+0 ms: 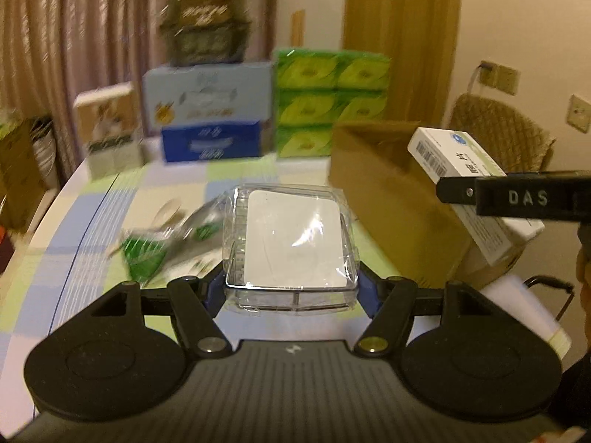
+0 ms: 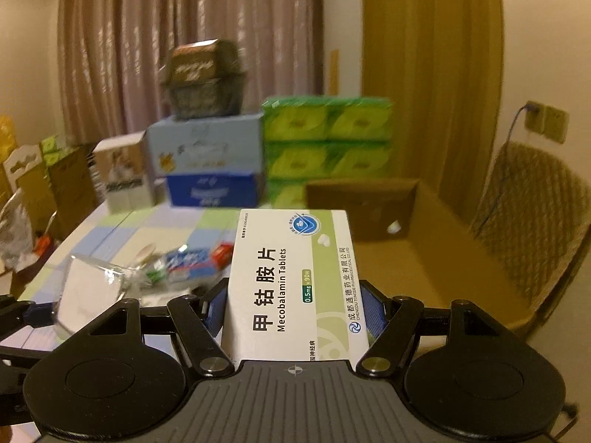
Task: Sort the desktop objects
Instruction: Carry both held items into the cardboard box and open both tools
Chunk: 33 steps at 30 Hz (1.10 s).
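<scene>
- left gripper (image 1: 291,288) clenched on a clear plastic case (image 1: 291,243) with a white square insert, blue pads pressed to both its sides; case held off the checked tablecloth (image 1: 110,199), in front of the camera
- right gripper (image 2: 293,306) clenched on a white and green medicine box (image 2: 291,280) printed "Mecobalamin Tablets", pads on its long edges; box lies flat along the fingers, far end pointing at the carton
- in the left view the right gripper (image 1: 491,193) comes in from the right edge, marked "DAS", with the medicine box (image 1: 458,155) tilted in it, just over the near right rim of the open cardboard carton (image 1: 384,192)
- in the right view the clear plastic case (image 2: 88,291) shows low at left
- open cardboard carton (image 2: 424,254) sits on the right side of the table, beside a wicker chair (image 2: 535,214)
- loose on the tablecloth, left of centre: green sachet (image 1: 142,258), blurred; blue and red packet (image 2: 195,258), small clear wrappers, too blurred to name
- far edge of table: stacked green tissue packs (image 1: 328,99), blue boxes (image 1: 210,118) with a dark box (image 1: 205,26) on top, a cat-print box (image 1: 109,129) at far left
- curtains (image 2: 184,29) behind
</scene>
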Motion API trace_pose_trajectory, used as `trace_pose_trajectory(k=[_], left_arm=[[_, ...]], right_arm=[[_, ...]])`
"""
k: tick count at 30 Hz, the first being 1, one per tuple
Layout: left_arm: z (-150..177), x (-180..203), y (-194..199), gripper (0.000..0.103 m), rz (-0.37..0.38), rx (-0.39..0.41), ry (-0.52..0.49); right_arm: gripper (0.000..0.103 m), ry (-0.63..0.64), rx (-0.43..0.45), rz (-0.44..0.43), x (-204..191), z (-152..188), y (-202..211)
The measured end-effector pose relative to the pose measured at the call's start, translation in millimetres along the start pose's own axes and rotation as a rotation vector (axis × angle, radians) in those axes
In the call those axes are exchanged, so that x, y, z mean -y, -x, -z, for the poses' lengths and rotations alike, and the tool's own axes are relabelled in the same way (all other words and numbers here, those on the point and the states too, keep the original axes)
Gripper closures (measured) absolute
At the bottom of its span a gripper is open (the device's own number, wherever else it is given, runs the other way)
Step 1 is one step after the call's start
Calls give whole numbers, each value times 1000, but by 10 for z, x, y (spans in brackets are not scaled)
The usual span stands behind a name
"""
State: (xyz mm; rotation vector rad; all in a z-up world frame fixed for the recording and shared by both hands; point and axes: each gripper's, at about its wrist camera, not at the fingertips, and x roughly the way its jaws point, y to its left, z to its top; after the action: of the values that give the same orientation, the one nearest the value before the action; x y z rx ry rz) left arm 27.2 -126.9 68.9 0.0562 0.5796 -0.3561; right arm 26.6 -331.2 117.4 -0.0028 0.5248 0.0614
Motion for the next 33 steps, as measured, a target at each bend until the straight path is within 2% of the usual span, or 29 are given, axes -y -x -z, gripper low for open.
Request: trace_pose_trajectory(k=[4,9,15,22,28,33], left_arm=[[-318,304,-91,38,58,37,-27],[-634,709,-368,39,134,50,-49],[-834,1066,-830,39,202,21,-55],[-882,1269,-1227,38,234,-23,-67],[-860,1383,-1412,38,249,-36,-114],[-871,1408,-1508,35,237,-49,-107]], right_arm=[[35,2,0,47,376,-174,-8],[35,3,-24,104,848,-228,-98],[35,-46,-57,120,1307,-169,-291],[35,-59,-74,122,1525,-148,-570],[35,-77,-88,123,1624,-100,-701],[35,-82,-97,133,1678,-71,-738]])
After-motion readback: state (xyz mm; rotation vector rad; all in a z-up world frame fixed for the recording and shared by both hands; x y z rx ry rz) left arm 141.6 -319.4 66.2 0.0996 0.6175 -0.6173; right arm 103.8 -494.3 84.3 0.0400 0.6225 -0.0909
